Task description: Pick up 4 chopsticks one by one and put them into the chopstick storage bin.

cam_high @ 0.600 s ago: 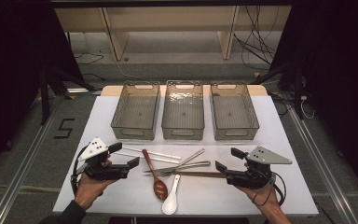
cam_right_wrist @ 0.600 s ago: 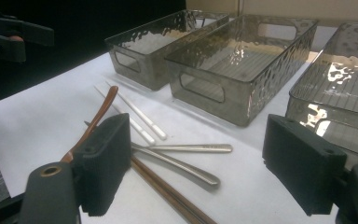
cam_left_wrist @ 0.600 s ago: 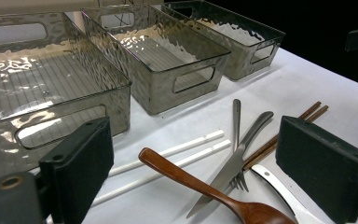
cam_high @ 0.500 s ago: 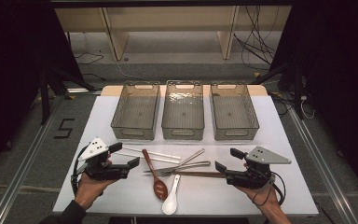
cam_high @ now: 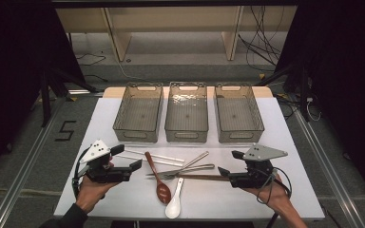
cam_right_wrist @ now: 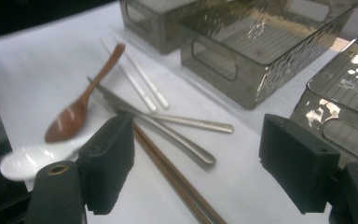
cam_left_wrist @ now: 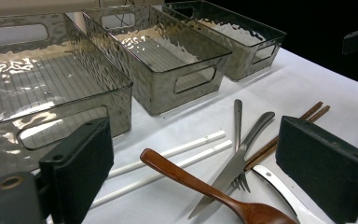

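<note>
Nothing has shifted since a moment ago: both hands sit where they were, and the cutlery lies untouched. The left hand-held gripper hovers low over the white surface, jaws wide apart and empty, pointing at the wooden spoon just beside it. The right hand-held gripper mirrors it on the far side, jaws wide too, nothing between them, its lower jaw close to the end of the brown chopsticks. Between the two lie the white chopsticks, a knife, a fork and a white spoon, all in a loose heap. Three clear bins stand in a row behind, well apart from the grippers.
</note>
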Available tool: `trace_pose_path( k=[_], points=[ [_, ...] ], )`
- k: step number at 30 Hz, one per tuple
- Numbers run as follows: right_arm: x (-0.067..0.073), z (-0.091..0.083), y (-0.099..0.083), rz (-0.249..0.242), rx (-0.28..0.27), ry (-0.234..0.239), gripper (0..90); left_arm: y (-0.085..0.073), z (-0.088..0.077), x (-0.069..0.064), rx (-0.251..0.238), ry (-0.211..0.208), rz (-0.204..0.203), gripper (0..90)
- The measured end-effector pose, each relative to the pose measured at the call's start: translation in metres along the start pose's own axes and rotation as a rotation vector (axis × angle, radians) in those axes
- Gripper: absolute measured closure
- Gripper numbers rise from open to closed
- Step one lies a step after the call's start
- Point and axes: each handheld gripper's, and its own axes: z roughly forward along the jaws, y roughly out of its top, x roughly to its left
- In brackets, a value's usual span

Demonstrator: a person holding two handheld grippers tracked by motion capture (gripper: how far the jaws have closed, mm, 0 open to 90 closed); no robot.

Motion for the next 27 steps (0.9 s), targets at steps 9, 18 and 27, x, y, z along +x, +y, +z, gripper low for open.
trace_pose_path(
  k=[9, 18, 27],
  points=[
    [-0.012, 0.028, 0.008, -0.171, 0.337, 0.027, 38.3, 0.001, 0.000, 0.001, 0.001, 0.003, 0.003, 10.8],
    [-0.015, 0.044, -0.003, -0.251, 0.534, 0.058, 47.6, 0.001, -0.001, 0.002, -0.004, 0.004, -0.001, 10.8],
    [-0.022, 0.052, -0.020, -0.277, 0.628, 0.076, 54.6, 0.001, -0.001, 0.002, -0.004, 0.002, 0.001, 10.8]
  ],
)
